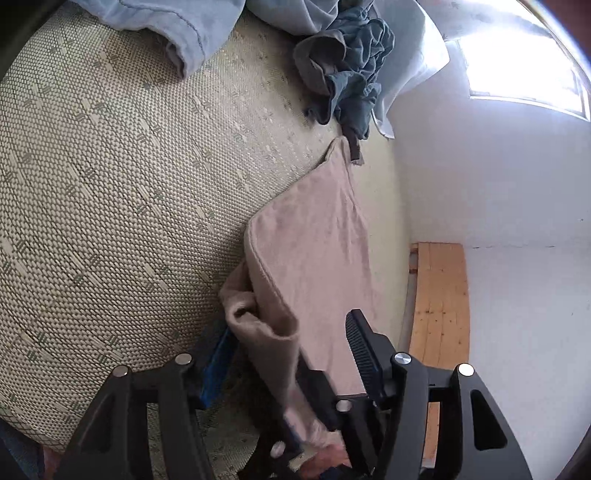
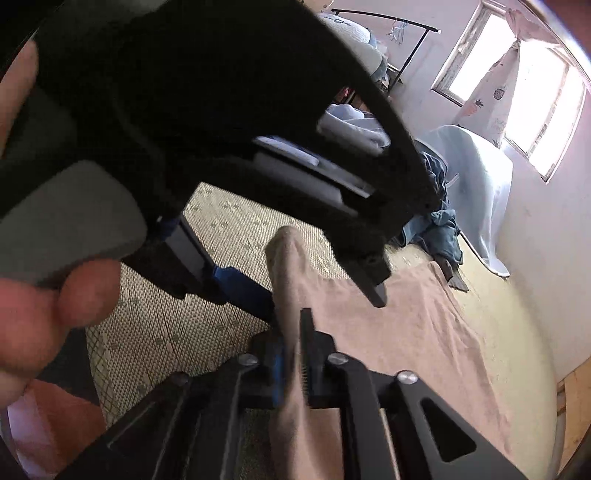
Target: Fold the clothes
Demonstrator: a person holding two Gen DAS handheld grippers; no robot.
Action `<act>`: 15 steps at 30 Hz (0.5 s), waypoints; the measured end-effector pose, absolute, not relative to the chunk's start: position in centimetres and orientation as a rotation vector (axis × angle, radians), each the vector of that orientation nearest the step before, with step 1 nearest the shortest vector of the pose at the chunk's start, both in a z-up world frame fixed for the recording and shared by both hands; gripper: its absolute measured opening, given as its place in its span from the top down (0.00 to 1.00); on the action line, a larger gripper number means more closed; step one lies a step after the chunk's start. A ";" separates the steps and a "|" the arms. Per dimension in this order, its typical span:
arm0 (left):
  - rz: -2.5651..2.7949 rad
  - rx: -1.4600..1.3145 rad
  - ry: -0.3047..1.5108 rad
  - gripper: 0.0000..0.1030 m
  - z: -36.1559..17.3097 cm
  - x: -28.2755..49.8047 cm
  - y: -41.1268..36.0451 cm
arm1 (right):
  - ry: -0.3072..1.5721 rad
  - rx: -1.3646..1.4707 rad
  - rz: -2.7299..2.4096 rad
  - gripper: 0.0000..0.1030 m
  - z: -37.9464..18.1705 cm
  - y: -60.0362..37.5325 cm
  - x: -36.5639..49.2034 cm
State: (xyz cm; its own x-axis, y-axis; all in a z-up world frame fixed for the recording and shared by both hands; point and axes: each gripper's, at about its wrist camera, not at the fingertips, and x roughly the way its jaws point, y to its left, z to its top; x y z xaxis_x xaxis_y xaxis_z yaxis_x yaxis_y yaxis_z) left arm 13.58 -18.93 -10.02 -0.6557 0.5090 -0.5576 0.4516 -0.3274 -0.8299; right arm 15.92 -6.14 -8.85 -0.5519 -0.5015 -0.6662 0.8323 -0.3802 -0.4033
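A beige cloth (image 1: 310, 243) lies partly spread on a woven mat (image 1: 110, 184), with one edge lifted. My left gripper (image 1: 288, 339) is open, its fingers wide apart on either side of the raised cloth fold. In the right wrist view the same beige cloth (image 2: 406, 332) stretches away to the right. My right gripper (image 2: 293, 354) is shut on the cloth's near edge and holds it up. The left gripper's black body (image 2: 221, 110) and the hand holding it fill the upper left of that view, with its fingers at the cloth.
A crumpled blue-grey garment (image 1: 347, 70) and a light blue garment (image 1: 177, 29) lie at the far side of the mat. A pale sheet (image 2: 480, 192) hangs by the wall. A wooden board (image 1: 439, 295) lies beside the mat. A window (image 2: 517, 92) is at upper right.
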 end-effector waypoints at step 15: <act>2.228 -1.354 -1.758 0.92 -8.6 13.6 -18.3 | 1.017 0.574 -2.140 0.45 -9.0 -1.0 18.0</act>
